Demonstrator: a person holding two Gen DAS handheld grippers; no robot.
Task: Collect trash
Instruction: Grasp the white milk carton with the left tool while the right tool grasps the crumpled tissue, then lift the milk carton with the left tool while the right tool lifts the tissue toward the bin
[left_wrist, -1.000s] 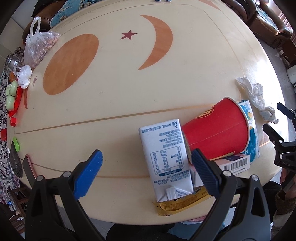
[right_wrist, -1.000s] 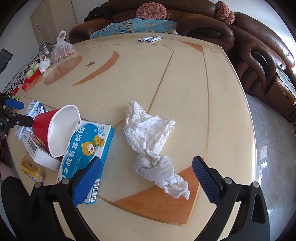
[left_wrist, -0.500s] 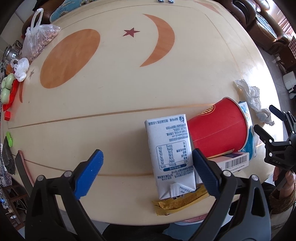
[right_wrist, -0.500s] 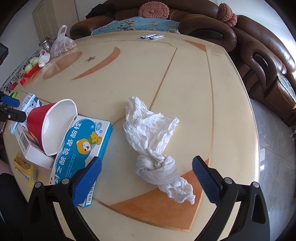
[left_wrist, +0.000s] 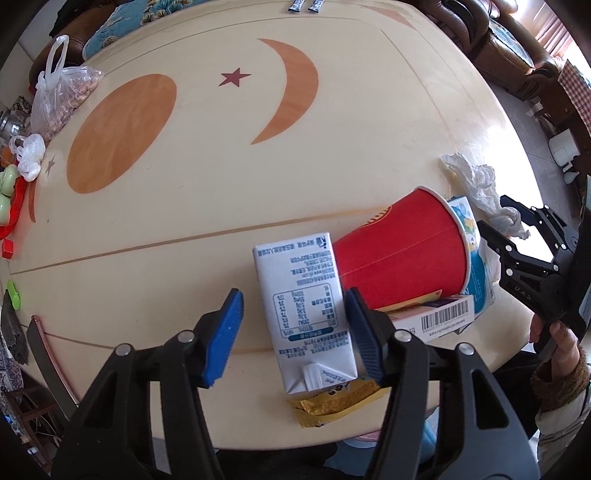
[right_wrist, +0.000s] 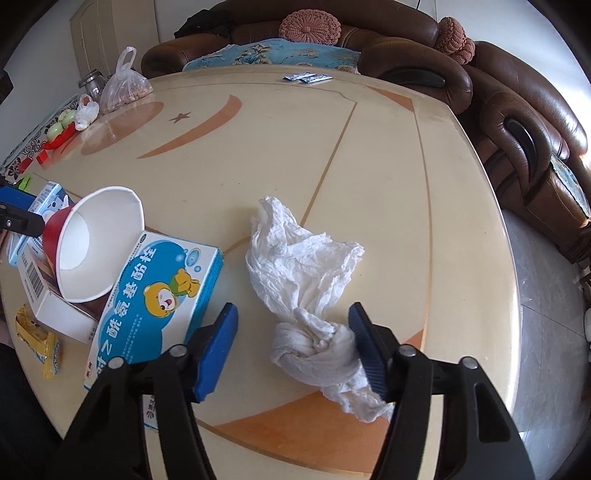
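Note:
A white drink carton (left_wrist: 303, 306) lies flat on the cream table (left_wrist: 221, 184), between the blue pads of my left gripper (left_wrist: 293, 334). Its jaws are closing: the right pad is at the carton's edge, the left pad still stands off it. A red paper cup (left_wrist: 399, 254) on its side rests on a barcoded white box (left_wrist: 439, 321) and a blue medicine box (right_wrist: 159, 302). A yellow wrapper (left_wrist: 332, 402) pokes out under the carton. My right gripper (right_wrist: 291, 347) is closing around the knot of a crumpled white tissue (right_wrist: 303, 273); a gap remains at its left pad.
A plastic bag of nuts (left_wrist: 62, 99), a glass jar (right_wrist: 90, 83) and red and green bits (left_wrist: 7, 195) line the table's left side. Small packets (right_wrist: 306, 77) lie at the far edge. A brown sofa (right_wrist: 517, 129) curves round behind. The near rim is just below both grippers.
Both grippers' jaws have narrowed from wide apart to about half that width, the left around the carton, the right around the tissue knot. Neither hand has shifted much.

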